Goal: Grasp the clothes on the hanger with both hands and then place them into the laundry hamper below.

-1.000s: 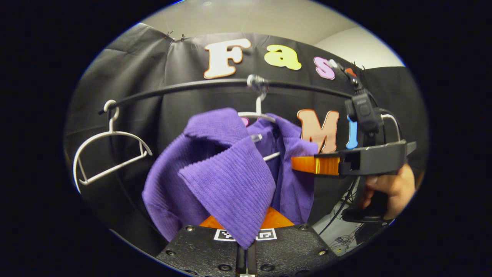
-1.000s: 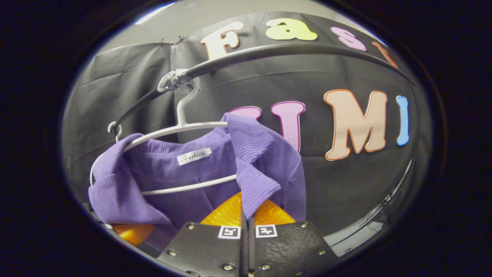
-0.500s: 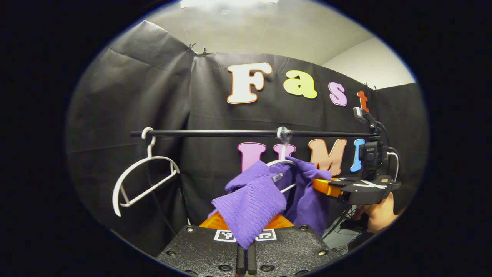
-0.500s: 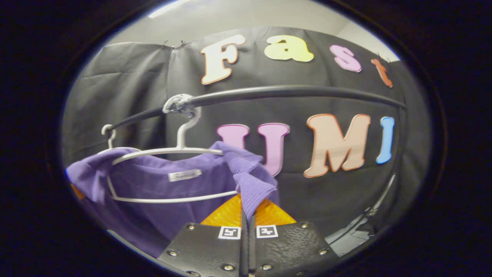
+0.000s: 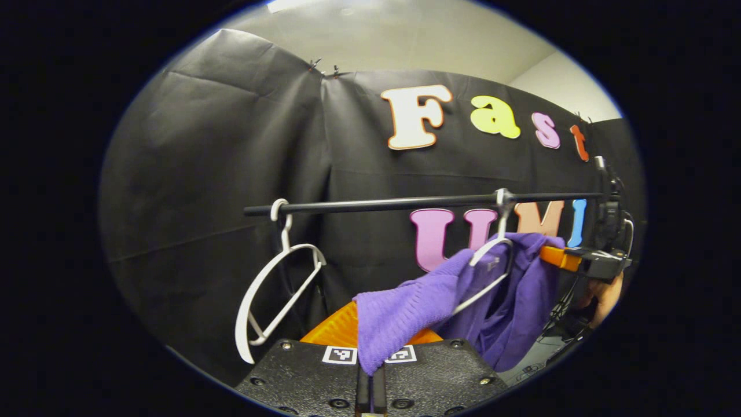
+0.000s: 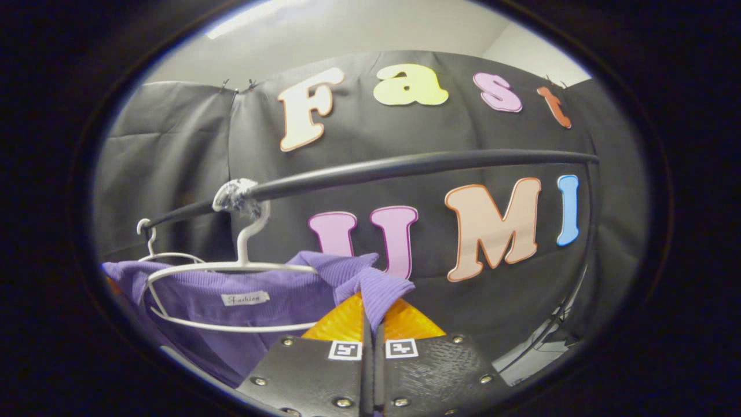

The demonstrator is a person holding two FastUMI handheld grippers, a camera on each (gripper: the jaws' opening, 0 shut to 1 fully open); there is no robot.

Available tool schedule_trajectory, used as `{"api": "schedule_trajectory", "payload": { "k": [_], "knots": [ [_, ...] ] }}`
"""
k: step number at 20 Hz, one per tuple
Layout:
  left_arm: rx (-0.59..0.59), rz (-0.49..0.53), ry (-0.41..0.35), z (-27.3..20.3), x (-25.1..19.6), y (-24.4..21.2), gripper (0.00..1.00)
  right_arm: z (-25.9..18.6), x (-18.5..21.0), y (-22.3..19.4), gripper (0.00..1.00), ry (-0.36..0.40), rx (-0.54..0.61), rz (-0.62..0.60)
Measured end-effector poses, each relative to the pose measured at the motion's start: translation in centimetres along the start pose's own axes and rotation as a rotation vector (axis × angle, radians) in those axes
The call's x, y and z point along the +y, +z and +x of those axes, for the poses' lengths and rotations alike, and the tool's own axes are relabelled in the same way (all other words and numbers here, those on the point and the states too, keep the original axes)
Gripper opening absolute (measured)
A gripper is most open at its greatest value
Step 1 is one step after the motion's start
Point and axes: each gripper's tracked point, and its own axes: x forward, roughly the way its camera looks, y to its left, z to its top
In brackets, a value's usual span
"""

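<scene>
Left gripper view, left to right: an empty white hanger [image 5: 272,289] hangs tilted from the left end of the black rail [image 5: 405,203]. Bottom centre, the left tongs [image 5: 370,362] are clenched on a fold of the purple garment [image 5: 405,307]; the ribbed cloth drapes over the fingers and runs up and right to the second white hanger [image 5: 492,266], which hooks on the rail farther right. The garment's left shoulder is pulled off that hanger toward the camera, and the rest hangs down behind and below the hanger's wire. At far right the right tongs [image 5: 553,256] meet the garment's upper right edge, a hand [image 5: 605,295] holding the gripper body from below. Cables trail down past the hand.

Right gripper view, left to right: the garment [image 6: 255,313] sits low left, its neck opening spread across the white hanger [image 6: 226,272], a small white label [image 6: 245,298] at the collar. The hanger's hook goes over a taped spot on the rail [image 6: 405,168]. The empty hanger's hook [image 6: 145,229] shows behind, at the rail's left end. Bottom centre, the right tongs [image 6: 371,324] are clenched on the garment's right collar edge, cloth pinched between both fingers. The hamper isn't seen.
</scene>
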Motion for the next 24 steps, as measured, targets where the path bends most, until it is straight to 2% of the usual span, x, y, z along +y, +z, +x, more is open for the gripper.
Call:
{"api": "schedule_trajectory", "payload": {
  "k": [1, 2, 5, 6, 9, 18, 21, 24],
  "knots": [
    [-0.003, 0.012, 0.014, 0.8, 0.8, 0.0, 0.03, 0.4, -0.1, 0.0, 0.05, -0.008, -0.007, -0.012],
    [-0.006, 0.027, 0.023, 1.4, 1.2, 0.1, 0.04, 0.7, -0.2, -0.2, 0.01, -0.019, -0.012, -0.024],
    [-0.034, 0.027, 0.036, 3.8, 2.1, 1.4, 0.03, 2.0, -1.2, -0.3, 0.05, -0.052, -0.019, -0.054],
    [-0.042, 0.021, 0.031, 4.6, 2.0, 1.7, 0.03, 2.6, -1.4, -0.3, 0.01, -0.057, -0.024, -0.061],
    [-0.047, 0.016, 0.019, 6.8, 1.5, 1.9, 0.03, 3.9, -2.4, -0.1, 0.00, -0.085, -0.041, -0.068],
    [-0.062, -0.025, -0.087, 11.0, -0.9, 0.1, 0.03, 7.7, -3.8, -1.9, 0.00, -0.123, -0.058, -0.119],
    [-0.075, -0.047, -0.165, 12.5, -1.4, -1.0, 0.03, 9.4, -4.5, -2.6, 0.01, -0.146, -0.054, -0.140],
    [-0.043, -0.083, -0.200, 13.7, -1.3, -3.3, 0.03, 10.3, -5.5, -4.2, 0.01, -0.179, -0.029, -0.163]
  ]
}}
